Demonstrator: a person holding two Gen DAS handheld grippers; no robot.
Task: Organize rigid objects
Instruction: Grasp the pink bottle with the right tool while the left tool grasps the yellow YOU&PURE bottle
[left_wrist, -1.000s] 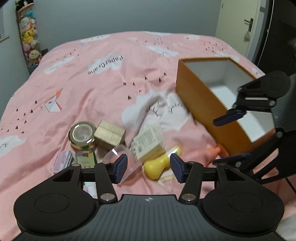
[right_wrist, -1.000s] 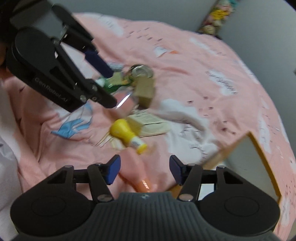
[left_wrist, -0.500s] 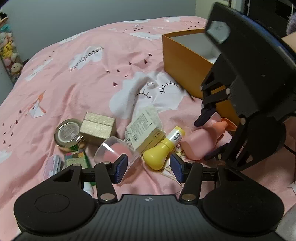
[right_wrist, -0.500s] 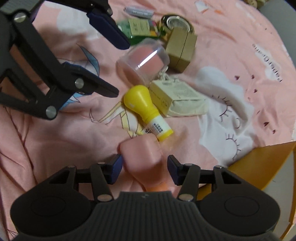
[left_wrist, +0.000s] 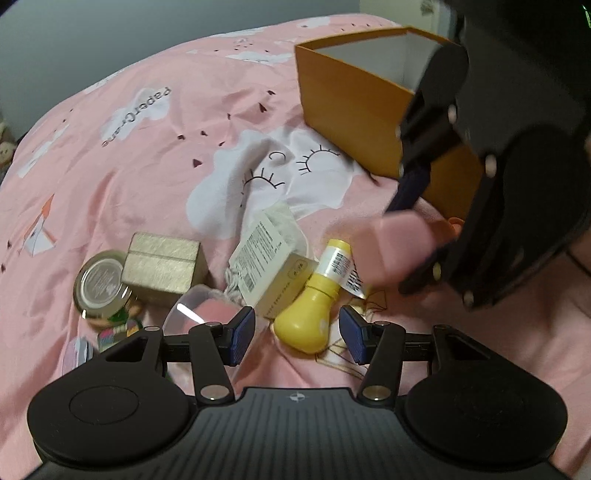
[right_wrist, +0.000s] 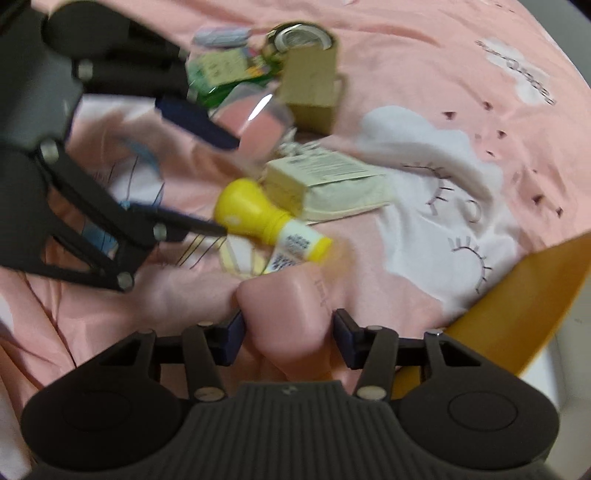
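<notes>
The right gripper has its jaws closed against the sides of a pink bottle, grasping it just above the bedspread; the same bottle appears blurred in the left wrist view. The left gripper hangs released, jaws spread wide with nothing between them, directly over a yellow bulb-shaped bottle lying on its side.

Taking that yellow bottle as the landmark: a cream carton touches its far side, a clear dome with a pink sponge lies to its left, and beyond those sit a gold box and a round tin. The open orange box stands well behind and right of it.

Everything rests on a pink bedspread printed with white clouds and lashes. A grey wall rises behind the bed.
</notes>
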